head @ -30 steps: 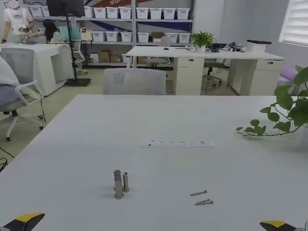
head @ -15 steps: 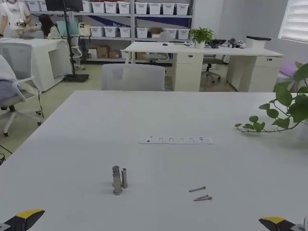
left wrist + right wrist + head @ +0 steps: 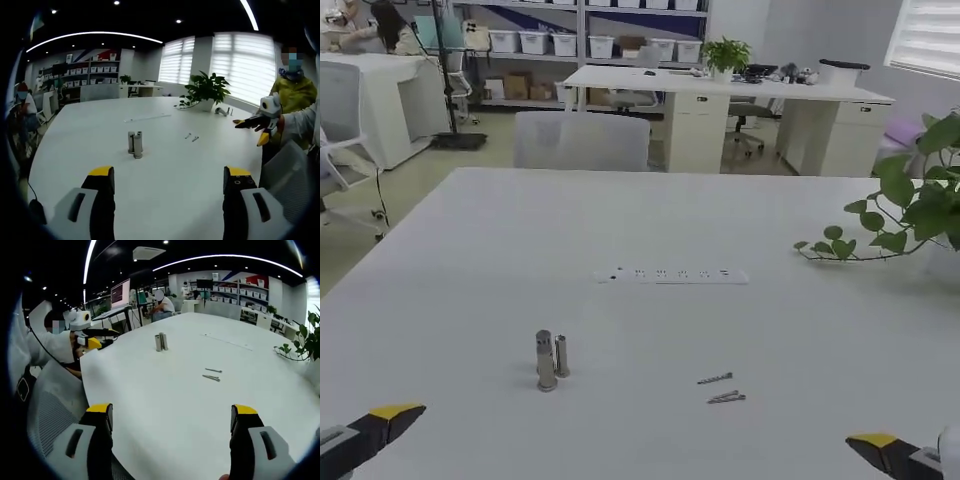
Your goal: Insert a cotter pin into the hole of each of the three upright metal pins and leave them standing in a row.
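Note:
A tight cluster of upright metal pins [image 3: 548, 360] stands on the white table [image 3: 470, 250], left of centre. A few small cotter pins [image 3: 720, 388] lie flat to their right. My left gripper [image 3: 382, 425] is at the bottom left and my right gripper [image 3: 876, 448] at the bottom right, both well short of the parts. In the left gripper view my left gripper [image 3: 169, 176] is open and empty, with the metal pins [image 3: 134, 144] and cotter pins [image 3: 190, 136] ahead. In the right gripper view my right gripper [image 3: 171, 412] is open and empty, facing the metal pins [image 3: 160, 341] and cotter pins [image 3: 211, 374].
A white power strip [image 3: 670, 275] lies across the table beyond the parts. A trailing green plant [image 3: 905, 210] reaches in from the right edge. A grey chair [image 3: 582, 140] stands at the far side. Desks and shelves fill the room behind.
The head camera has tilted, so the whole picture has shifted up. The yellow gripper tips reach a little further in from the bottom corners. The metal pins and cotter pins have not moved.

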`<state>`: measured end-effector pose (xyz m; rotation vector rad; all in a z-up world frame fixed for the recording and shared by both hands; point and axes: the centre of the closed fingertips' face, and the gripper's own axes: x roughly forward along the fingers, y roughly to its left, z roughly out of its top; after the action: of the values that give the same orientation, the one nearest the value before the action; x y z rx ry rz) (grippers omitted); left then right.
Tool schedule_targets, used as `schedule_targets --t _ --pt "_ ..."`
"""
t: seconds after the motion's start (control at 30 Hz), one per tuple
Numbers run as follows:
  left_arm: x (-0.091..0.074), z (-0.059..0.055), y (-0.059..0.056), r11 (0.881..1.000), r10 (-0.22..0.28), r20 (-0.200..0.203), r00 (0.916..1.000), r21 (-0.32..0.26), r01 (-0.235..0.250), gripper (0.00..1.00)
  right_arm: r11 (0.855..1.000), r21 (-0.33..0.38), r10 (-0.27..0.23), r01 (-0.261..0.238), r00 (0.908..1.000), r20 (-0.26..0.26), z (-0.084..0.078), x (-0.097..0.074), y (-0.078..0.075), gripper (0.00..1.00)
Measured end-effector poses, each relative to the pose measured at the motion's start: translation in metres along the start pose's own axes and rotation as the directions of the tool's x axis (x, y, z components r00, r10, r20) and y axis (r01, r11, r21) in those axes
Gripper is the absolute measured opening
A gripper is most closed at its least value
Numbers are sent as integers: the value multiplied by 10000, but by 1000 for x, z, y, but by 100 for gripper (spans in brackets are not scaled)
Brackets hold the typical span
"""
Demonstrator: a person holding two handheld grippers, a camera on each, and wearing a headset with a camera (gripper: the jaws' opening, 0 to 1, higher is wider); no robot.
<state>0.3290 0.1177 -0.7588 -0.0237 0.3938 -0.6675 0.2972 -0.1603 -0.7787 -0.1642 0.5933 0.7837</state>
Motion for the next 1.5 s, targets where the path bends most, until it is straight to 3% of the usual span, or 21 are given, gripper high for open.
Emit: schedule_targets --t 0.23,0.5,0.8,1.0,1.3,1.5 --pt "27 0 15 9990 119 -67 9999 423 -117 78 10000 15 -41 41 10000 -30 3 2 -5 100" --pt "56 1 34 9960 402 286 9988 787 -423 66 10000 -45 -84 84 10000 54 12 1 -7 100" --pt "83 -1 51 9983 40 409 9992 588 -64 59 9988 -305 393 -384 9988 297 21 5 -3 100" --pt "98 -4 62 9983 -112 252 9996 570 97 55 9977 -369 589 -578 9978 315 24 11 -2 100" --pt "121 -9 70 9966 -474 48 9989 672 470 43 9968 -350 723 -720 9973 82 23 21 -4 100" --pt "136 -9 72 9953 -625 144 9979 744 613 36 9971 -288 705 -707 9975 -48 20 23 -7 100"
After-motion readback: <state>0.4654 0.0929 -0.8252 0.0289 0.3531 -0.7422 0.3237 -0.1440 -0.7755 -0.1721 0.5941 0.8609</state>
